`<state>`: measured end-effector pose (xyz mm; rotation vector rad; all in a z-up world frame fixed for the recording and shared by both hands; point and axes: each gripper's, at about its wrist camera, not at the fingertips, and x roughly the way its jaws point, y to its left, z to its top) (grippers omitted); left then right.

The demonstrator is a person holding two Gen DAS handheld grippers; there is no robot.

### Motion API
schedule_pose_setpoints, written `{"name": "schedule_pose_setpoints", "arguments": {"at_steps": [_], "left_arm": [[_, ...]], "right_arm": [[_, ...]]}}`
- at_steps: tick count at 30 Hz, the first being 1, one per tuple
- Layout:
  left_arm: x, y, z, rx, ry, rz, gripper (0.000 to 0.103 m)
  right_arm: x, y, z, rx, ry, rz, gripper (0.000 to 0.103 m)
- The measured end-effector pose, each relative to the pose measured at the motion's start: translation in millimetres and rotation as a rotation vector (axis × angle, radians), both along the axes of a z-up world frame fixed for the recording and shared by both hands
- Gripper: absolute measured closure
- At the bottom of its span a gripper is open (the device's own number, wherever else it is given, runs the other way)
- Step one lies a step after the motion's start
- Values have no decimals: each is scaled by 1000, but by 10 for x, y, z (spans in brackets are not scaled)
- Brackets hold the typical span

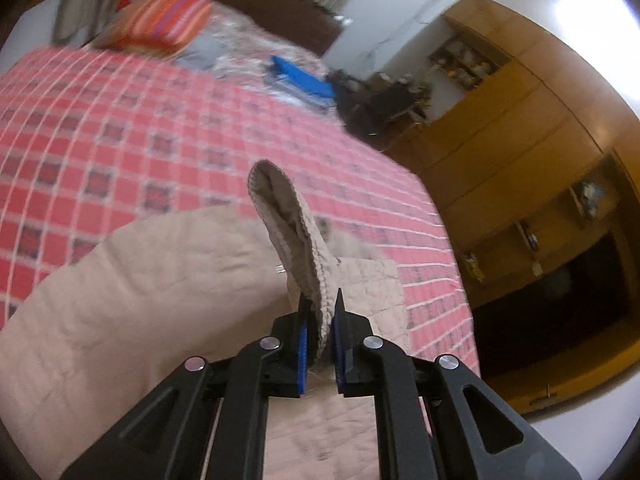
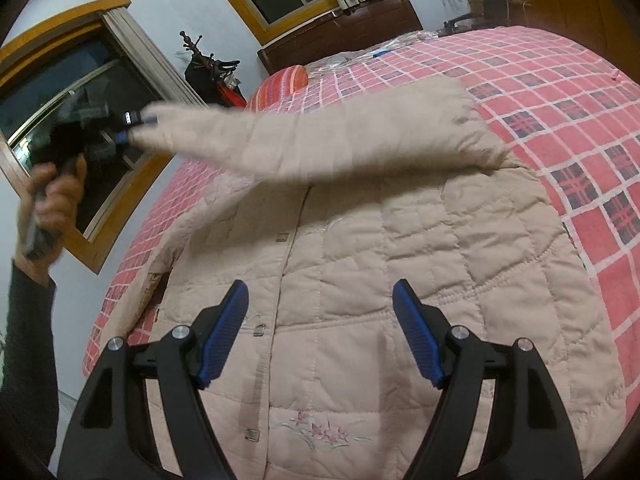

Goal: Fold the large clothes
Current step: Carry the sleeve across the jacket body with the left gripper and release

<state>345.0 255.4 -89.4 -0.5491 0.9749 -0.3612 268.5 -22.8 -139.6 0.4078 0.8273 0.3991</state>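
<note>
Jacket [image 2: 360,280] lengthwise, sleeve [image 2: 320,140] crosswise toward left gripper [image 2: 132,128]

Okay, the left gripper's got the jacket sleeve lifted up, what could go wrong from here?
1. The left gripper pinches only the ribbed cuff at its edge; the cuff may slip out mid-swing.
2. The right gripper hangs open above the beige quilted jacket, pinning nothing, so pulling the sleeve could drag the body and wrinkle it.
3. The jacket's hem reaches the edge of the checked bedspread on the window side and may slide off.
</note>
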Motion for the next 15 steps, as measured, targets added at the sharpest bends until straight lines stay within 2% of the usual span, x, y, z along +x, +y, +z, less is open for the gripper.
{"name": "schedule_pose_setpoints", "arguments": {"at_steps": [7, 9, 11, 12, 13, 14, 15], "left_arm": [[21, 418, -976, -6, 177, 81, 93], [12, 470, -1162, 12, 227, 100, 88], [-27, 496, -1187, 72, 265, 137, 81], [-65, 518, -1094, 123, 253, 171, 79], [-121, 516, -993, 143, 228, 189, 73], [-178, 508, -884, 153, 190, 204, 62], [-239, 479, -688, 153, 117, 218, 56]], "right_arm": [[44, 45, -8, 8, 10, 8, 28], [56, 48, 9, 4, 6, 13, 28], [52, 48, 25, 3, 2, 15, 27], [53, 47, 41, 3, 0, 16, 26], [61, 45, 54, 3, -3, 16, 26], [62, 50, 69, 5, -4, 16, 26], [72, 61, 83, 7, -5, 18, 25]]}}
